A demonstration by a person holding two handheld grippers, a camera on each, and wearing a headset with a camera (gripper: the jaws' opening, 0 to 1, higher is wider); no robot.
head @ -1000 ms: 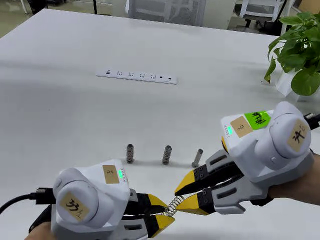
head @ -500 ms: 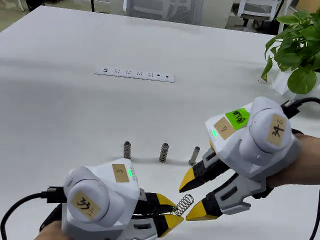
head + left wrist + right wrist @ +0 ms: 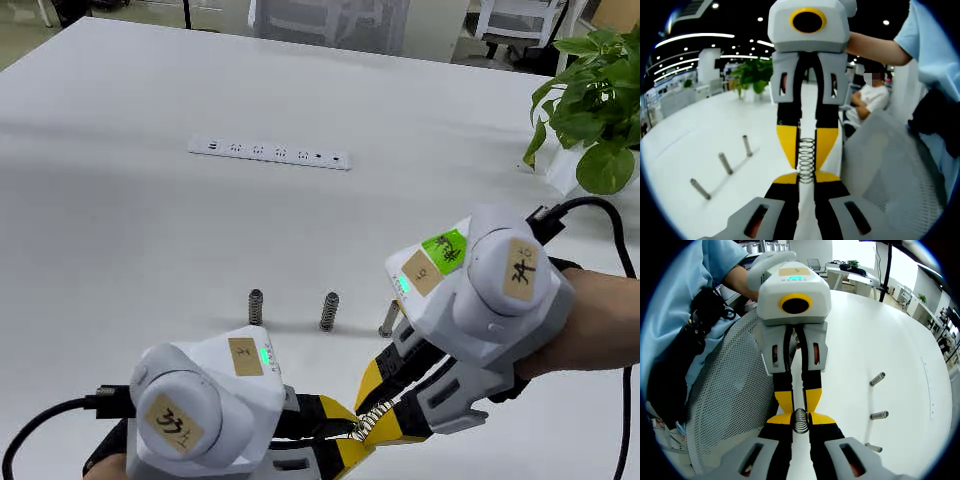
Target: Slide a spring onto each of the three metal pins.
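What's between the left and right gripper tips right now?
One spring, running tip to tip, with the left gripper and the right gripper each closed on an end. The left gripper view shows it best.

silver spring (image 3: 374, 419), white table (image 3: 150, 230), green plant (image 3: 592, 95)

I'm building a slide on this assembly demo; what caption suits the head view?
Left tool and right tool grip a spring together; the bare pin stands beside two sprung pins.

A tan tag (image 3: 172, 424) on the left gripper (image 3: 348, 436) reads roughly "37"; other tags are illegible.
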